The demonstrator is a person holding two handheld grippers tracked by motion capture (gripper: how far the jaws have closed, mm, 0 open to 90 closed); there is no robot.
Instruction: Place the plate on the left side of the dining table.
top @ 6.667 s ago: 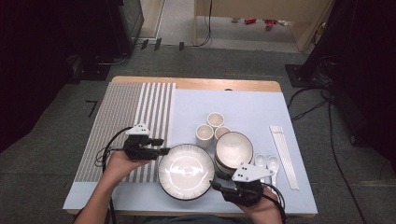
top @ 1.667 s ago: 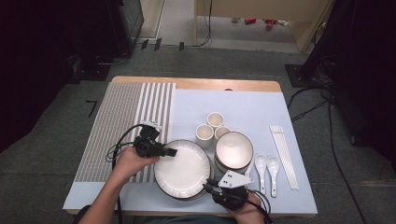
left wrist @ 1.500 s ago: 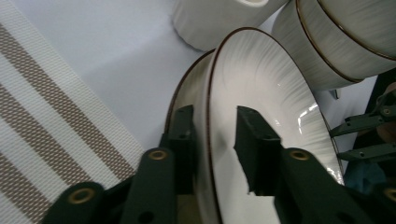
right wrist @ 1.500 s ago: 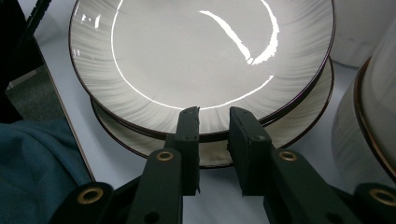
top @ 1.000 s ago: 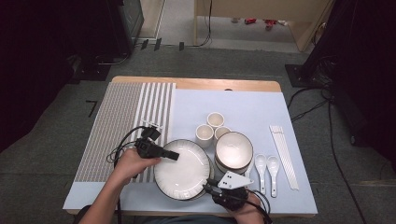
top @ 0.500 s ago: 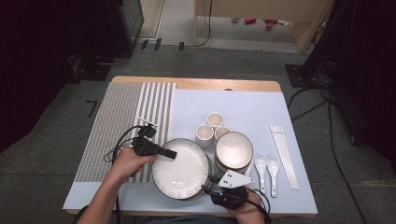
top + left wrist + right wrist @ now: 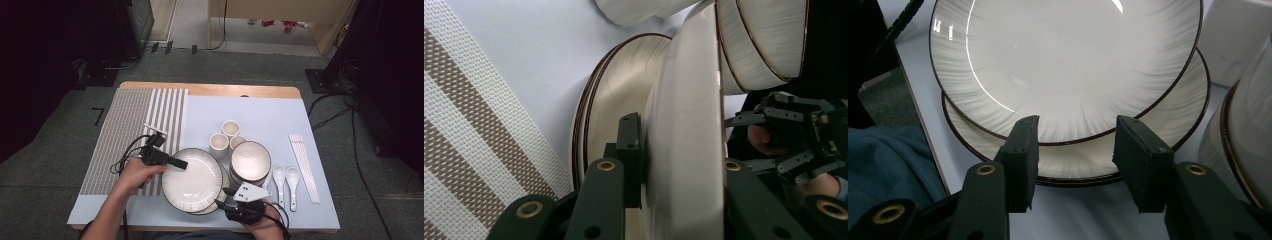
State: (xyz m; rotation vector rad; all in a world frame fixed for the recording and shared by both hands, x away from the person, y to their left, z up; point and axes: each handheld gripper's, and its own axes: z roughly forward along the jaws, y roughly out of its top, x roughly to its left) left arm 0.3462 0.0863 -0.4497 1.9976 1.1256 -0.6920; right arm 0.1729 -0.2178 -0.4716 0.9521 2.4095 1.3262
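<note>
A white plate with a dark rim (image 7: 192, 177) lies offset to the left on a stack of like plates (image 7: 224, 184). My left gripper (image 7: 182, 163) is shut on its left rim. In the left gripper view one pad (image 7: 630, 150) presses under the plate (image 7: 684, 125), which is raised a little off the lower plates (image 7: 609, 100). My right gripper (image 7: 221, 202) is at the plate's front right edge. Its jaws (image 7: 1075, 145) have just been opening and stand open. The top plate's rim (image 7: 1068, 60) and the lower plate (image 7: 1180, 100) lie just beyond the pads, untouched.
A stack of bowls (image 7: 250, 162) stands right of the plates, with three cups (image 7: 219, 144) behind. Two spoons (image 7: 285, 180) and chopsticks (image 7: 304, 160) lie farther right. A striped mat (image 7: 130, 130) covers the table's left part. The front table edge is close to my right hand.
The right gripper's jaws have spread apart and let go of the plate's near rim. The left gripper keeps its hold and the plate has barely shifted.
</note>
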